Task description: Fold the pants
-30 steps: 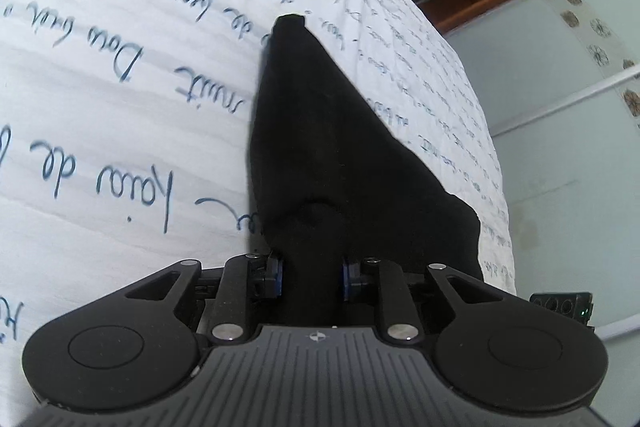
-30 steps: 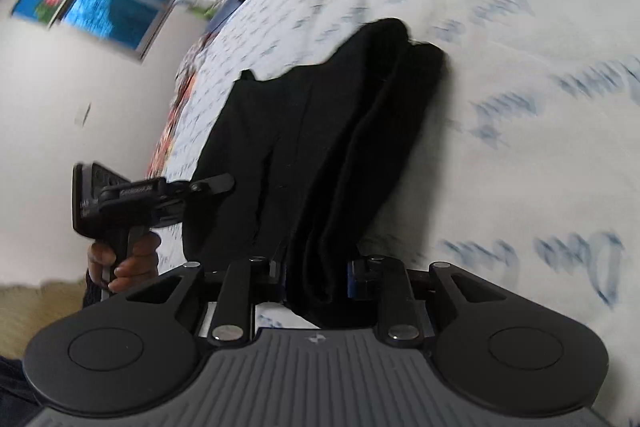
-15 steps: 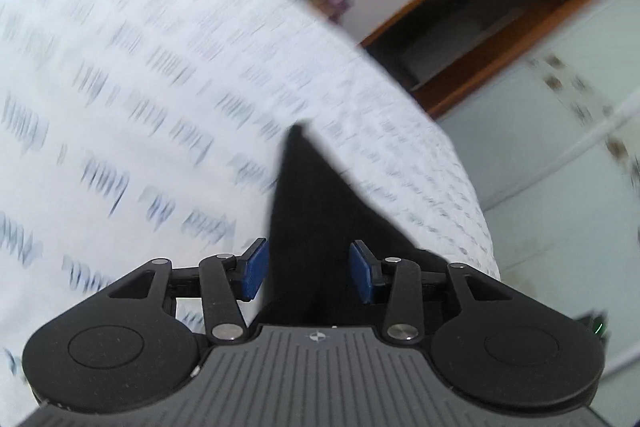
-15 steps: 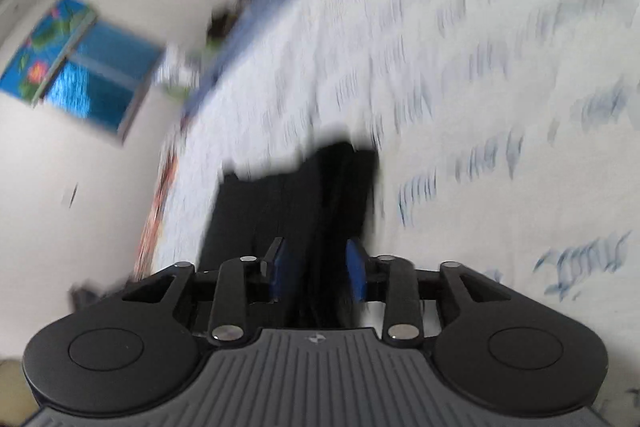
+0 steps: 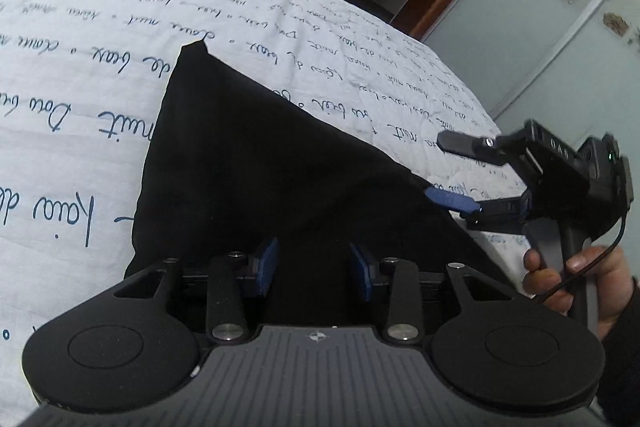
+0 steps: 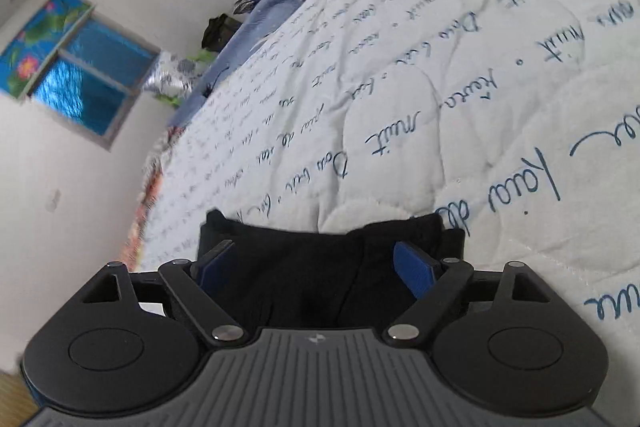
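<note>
right gripper (image 5: 456, 173) agape, left-view only | pants (image 5: 260, 163) flat

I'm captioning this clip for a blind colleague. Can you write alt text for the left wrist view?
Folded black fabric pants lie on a white quilted bedspread printed with blue handwriting. The left hand-held gripper hovers open over their near edge. At right, a hand holds the right hand-held gripper, also open, beside the pants.

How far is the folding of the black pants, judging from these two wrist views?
Done: the black pants lie on the bedspread as a flat folded bundle. In hand: nothing; the left gripper and the right gripper are both open over the cloth. Left: perhaps one more fold, though I cannot tell.
</note>
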`<state>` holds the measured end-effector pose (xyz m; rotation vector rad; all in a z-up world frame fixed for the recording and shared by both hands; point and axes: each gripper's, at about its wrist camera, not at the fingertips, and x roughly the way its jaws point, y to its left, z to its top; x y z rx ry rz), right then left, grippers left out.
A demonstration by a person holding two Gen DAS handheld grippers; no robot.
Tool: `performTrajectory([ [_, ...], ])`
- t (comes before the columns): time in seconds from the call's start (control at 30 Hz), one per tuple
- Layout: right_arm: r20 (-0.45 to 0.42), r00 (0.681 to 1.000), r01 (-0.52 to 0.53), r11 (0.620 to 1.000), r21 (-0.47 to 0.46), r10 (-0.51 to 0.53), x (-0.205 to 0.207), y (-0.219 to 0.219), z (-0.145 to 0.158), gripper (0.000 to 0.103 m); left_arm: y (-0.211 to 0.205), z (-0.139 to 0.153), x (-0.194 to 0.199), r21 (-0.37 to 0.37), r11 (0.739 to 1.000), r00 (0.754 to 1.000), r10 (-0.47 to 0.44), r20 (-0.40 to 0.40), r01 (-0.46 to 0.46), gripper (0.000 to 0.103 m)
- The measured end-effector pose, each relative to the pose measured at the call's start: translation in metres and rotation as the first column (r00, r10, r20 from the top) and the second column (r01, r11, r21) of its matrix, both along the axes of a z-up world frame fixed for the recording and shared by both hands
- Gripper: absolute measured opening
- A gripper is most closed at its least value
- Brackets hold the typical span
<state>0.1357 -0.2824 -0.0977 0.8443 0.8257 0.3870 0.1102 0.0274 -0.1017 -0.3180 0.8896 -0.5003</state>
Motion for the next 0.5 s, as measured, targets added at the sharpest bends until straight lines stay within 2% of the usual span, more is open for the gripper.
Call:
performTrajectory([
  [0.07, 0.007, 1.0, 0.002, 1.0, -0.012, -0.002, -0.008, 0.001, 0.005, 0.086, 0.004, 0.005, -0.002, -0.003, 1.0, 1.0, 0.015, -0.006, -0.015, 0.046],
  [0.1, 0.009, 1.0, 0.029, 0.999, -0.019, -0.029, -0.016, 0.001, 0.009, 0.086, 0.005, 0.011, -0.007, 0.005, 0.999, 0.999, 0.034, -0.002, -0.034, 0.049],
  [0.13, 0.009, 0.998, 0.062, 0.997, -0.035, -0.061, -0.025, 0.002, 0.017, 0.087, 0.006, 0.018, -0.015, 0.016, 0.999, 0.999, 0.04, 0.021, -0.041, 0.054],
  [0.2, 0.054, 0.996, 0.077, 0.995, -0.066, -0.074, -0.049, 0.014, 0.032, 0.087, 0.003, 0.029, -0.033, 0.058, 0.998, 0.993, 0.03, 0.118, -0.037, 0.08],
  [0.23, 0.093, 0.994, 0.058, 0.997, -0.054, -0.053, -0.062, 0.02, 0.035, 0.088, 0.0, 0.032, -0.041, 0.09, 0.995, 0.987, 0.02, 0.16, -0.035, 0.083],
  [0.27, 0.115, 0.993, 0.029, 0.999, -0.037, -0.025, -0.077, 0.027, 0.033, 0.091, -0.004, 0.03, -0.045, 0.123, 0.992, 0.985, 0.001, 0.173, -0.022, 0.084],
  [0.3, 0.106, 0.994, -0.007, 0.999, -0.034, 0.01, -0.089, 0.034, 0.027, 0.098, -0.008, 0.025, -0.046, 0.148, 0.989, 0.988, -0.016, 0.151, -0.006, 0.084],
  [0.33, 0.085, 0.996, -0.031, 0.998, -0.052, 0.035, -0.098, 0.042, 0.016, 0.098, -0.01, 0.016, -0.045, 0.158, 0.987, 0.993, -0.022, 0.115, 0.004, 0.084],
  [0.37, 0.08, 0.996, -0.034, 0.996, -0.078, 0.041, -0.108, 0.047, 0.004, 0.098, -0.013, 0.008, -0.047, 0.173, 0.985, 0.992, -0.021, 0.12, 0.0, 0.084],
  [0.4, 0.158, 0.987, -0.024, 0.996, -0.086, 0.037, -0.122, 0.048, -0.002, 0.098, -0.016, 0.003, -0.051, 0.2, 0.98, 0.985, -0.038, 0.166, 0.004, 0.086],
  [0.43, 0.192, 0.98, -0.029, 0.994, -0.102, 0.048, -0.129, 0.049, -0.004, 0.098, -0.022, 0.001, -0.055, 0.239, 0.971, 0.978, -0.062, 0.201, 0.013, 0.088],
  [0.5, 0.193, 0.981, -0.01, 0.992, -0.126, 0.034, -0.134, 0.047, 0.004, 0.098, -0.028, 0.005, -0.062, 0.281, 0.96, 0.974, -0.061, 0.22, -0.003, 0.085],
])
